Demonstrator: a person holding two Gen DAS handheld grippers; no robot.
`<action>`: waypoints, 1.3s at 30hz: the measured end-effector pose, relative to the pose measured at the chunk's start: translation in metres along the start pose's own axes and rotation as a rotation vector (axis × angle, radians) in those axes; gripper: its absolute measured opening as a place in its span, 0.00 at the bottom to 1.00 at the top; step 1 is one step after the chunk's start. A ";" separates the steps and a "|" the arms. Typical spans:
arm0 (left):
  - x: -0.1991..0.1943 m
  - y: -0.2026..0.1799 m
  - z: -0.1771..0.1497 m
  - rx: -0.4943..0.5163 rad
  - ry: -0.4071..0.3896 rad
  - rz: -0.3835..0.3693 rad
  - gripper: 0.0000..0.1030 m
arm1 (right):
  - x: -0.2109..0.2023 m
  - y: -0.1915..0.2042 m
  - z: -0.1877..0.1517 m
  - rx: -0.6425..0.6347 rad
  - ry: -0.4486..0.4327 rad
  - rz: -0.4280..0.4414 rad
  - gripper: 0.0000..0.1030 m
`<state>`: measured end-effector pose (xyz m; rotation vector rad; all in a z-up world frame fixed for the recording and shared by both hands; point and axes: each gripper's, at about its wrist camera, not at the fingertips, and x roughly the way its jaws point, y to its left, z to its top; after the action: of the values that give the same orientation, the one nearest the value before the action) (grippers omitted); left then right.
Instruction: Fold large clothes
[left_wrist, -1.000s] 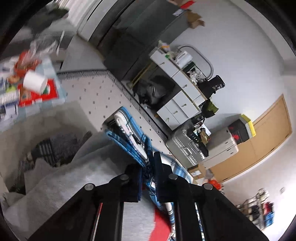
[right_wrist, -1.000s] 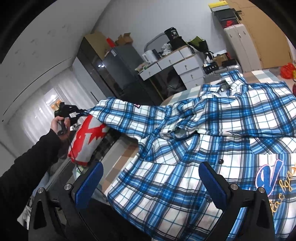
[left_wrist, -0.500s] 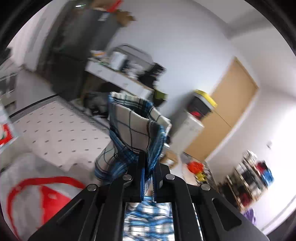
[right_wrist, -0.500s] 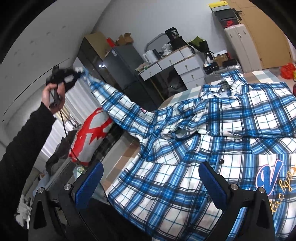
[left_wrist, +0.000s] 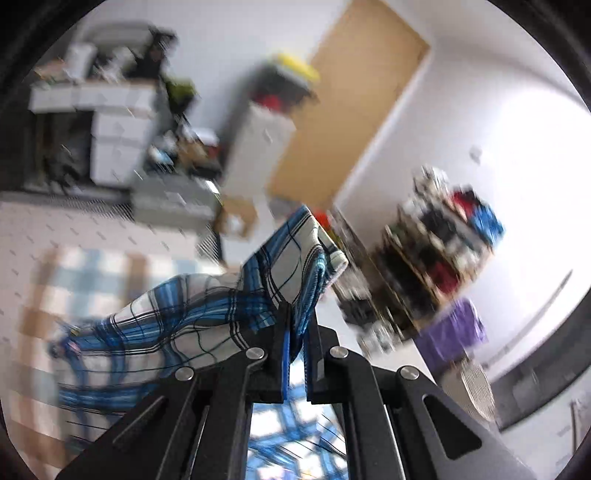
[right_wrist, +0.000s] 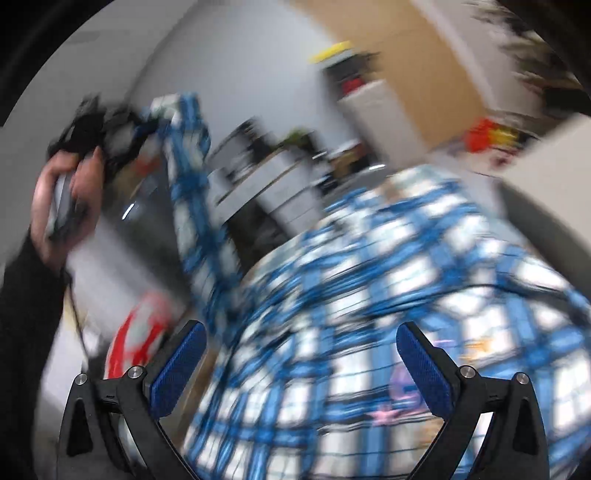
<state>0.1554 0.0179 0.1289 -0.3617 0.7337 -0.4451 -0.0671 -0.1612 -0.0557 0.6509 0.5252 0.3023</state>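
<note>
A blue and white plaid shirt lies spread on the table, blurred by motion. My left gripper is shut on the shirt's sleeve cuff and holds it high. In the right wrist view the left gripper is up at the left, with the sleeve stretched down to the shirt body. My right gripper is open and empty, its blue pads above the shirt's front.
A red and white bag hangs at the table's left side. White drawers, a wooden door and a cluttered shelf rack stand along the walls. A checked tablecloth shows under the shirt.
My left gripper has lifted the sleeve higher and swung it toward the shirt. The right gripper's view has tilted and moved quickly, still open above the shirt.
</note>
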 end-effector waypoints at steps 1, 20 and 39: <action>0.024 -0.004 -0.013 0.006 0.042 -0.004 0.01 | -0.004 -0.007 0.005 0.024 -0.013 -0.003 1.00; 0.176 -0.044 -0.149 0.134 0.558 -0.109 0.19 | -0.050 -0.064 0.036 0.141 -0.221 -0.104 1.00; 0.031 0.166 -0.137 -0.110 0.422 0.130 0.74 | -0.039 -0.037 0.026 0.079 -0.139 -0.067 1.00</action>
<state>0.1218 0.1211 -0.0601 -0.3232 1.1892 -0.3616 -0.0813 -0.2188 -0.0474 0.7238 0.4263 0.1720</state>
